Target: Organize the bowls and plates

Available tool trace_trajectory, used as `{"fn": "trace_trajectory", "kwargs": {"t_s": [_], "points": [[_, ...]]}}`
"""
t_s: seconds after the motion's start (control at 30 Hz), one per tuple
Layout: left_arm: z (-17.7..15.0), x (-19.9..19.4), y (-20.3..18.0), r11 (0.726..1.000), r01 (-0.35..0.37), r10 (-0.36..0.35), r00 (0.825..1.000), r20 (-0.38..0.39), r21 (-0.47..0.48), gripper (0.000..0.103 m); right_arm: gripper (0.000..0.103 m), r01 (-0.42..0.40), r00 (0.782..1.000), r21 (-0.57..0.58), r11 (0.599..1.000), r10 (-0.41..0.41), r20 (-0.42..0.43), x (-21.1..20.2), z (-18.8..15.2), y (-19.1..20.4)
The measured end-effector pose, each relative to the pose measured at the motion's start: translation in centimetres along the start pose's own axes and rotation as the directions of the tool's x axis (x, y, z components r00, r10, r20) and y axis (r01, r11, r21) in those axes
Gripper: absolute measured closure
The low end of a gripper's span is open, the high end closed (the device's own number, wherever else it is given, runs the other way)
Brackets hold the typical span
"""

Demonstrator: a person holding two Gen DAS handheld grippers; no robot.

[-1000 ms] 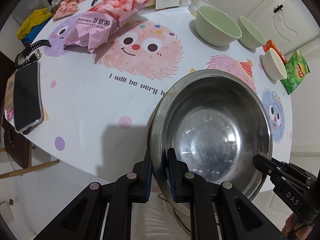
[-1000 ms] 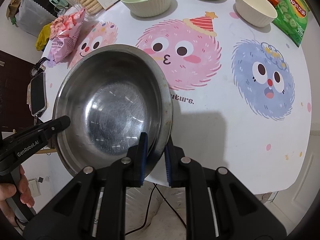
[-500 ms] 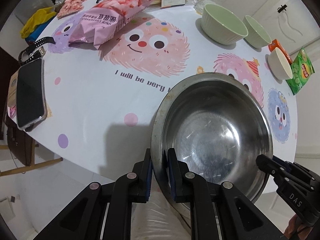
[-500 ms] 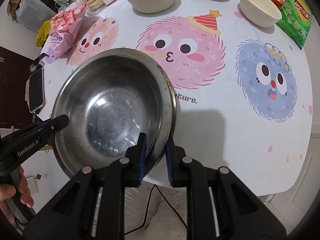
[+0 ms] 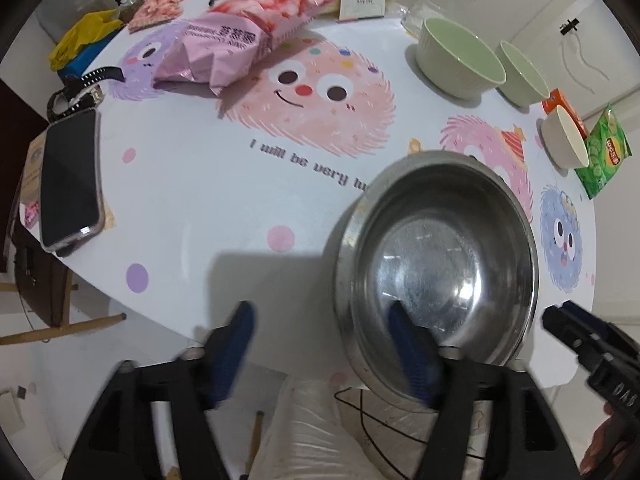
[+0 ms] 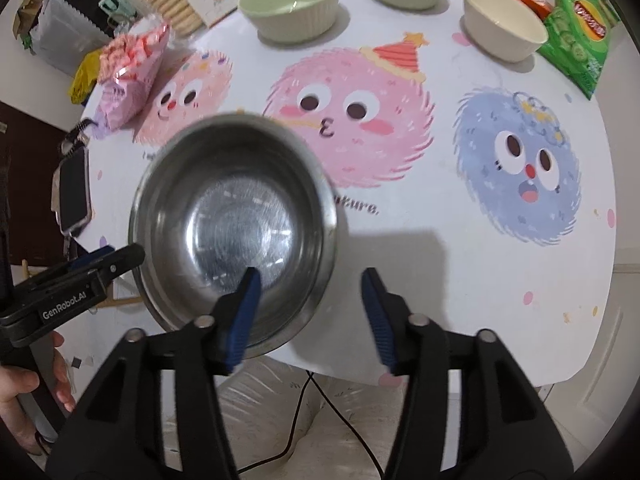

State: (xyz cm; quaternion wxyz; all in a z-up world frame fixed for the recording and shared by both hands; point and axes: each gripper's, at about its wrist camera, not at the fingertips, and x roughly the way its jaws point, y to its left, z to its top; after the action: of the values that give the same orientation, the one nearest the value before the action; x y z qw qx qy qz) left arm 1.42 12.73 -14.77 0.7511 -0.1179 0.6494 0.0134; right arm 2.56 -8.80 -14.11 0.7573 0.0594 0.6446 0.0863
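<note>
As both grippers let go, the scene from left to right read thus:
Phone: lay flat at the desk's left edge.
Left gripper: jaws were opening, spread wide, no longer pinching the rim they clamped a moment earlier; one pad sat over the bowl's inside, the other outside.
Steel bowl: rested upright near the desk's front edge, partly overhanging it.
Right gripper: jaws were opening too, straddling the opposite rim without pressing.
Green bowls: stood at the far side, with a cream bowl beside them.
Meaning: the steel bowl seemed set down; the ceramic bowls likely still awaited gathering.
</note>
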Motion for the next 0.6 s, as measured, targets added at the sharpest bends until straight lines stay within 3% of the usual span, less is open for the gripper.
{"fn": "trace_trajectory", "kwargs": {"t_s": [0.13,0.27,0.43,0.5,0.53,0.57,0.6], "points": [[0.8,0.4,0.3,1.000,0.016,-0.016,1.000,-0.008,-0.010,0.017,0.040,-0.001,1.000,0.032,0.999,0.000,0.023,-0.5,0.6,-1.2],[1.6,2.0,0.2,1.000,0.026,-0.027,0.999,-0.036,-0.017,0.017,0.040,-0.045,0.999,0.102,0.994,0.048,-0.019,1.2,1.2,-2.5],[2.2,4.3,-0.1,0.999,0.034,-0.036,0.996,-0.086,-0.022,0.018,0.040,-0.084,0.993,0.095,0.992,0.092,-0.079,3.7,1.2,-2.0],[2.3,4.8,-0.4,0.999,0.046,-0.047,0.995,-0.090,-0.012,0.032,0.047,-0.096,0.989,0.100,0.990,0.106,-0.100,4.6,1.1,-1.8],[2.4,4.9,-0.4,0.999,0.050,-0.051,0.994,-0.098,-0.009,0.051,0.052,-0.094,0.989,0.102,0.990,0.105,-0.105,4.9,1.1,-1.8],[2.4,5.1,-0.5,0.999,0.050,-0.051,0.993,-0.106,-0.009,0.066,0.063,-0.099,0.987,0.108,0.989,0.112,-0.112,5.2,1.1,-1.9],[2.5,5.3,-0.5,0.999,0.052,-0.053,0.992,-0.114,-0.009,0.072,0.074,-0.112,0.985,0.119,0.987,0.126,-0.118,5.5,1.1,-2.0]]}}
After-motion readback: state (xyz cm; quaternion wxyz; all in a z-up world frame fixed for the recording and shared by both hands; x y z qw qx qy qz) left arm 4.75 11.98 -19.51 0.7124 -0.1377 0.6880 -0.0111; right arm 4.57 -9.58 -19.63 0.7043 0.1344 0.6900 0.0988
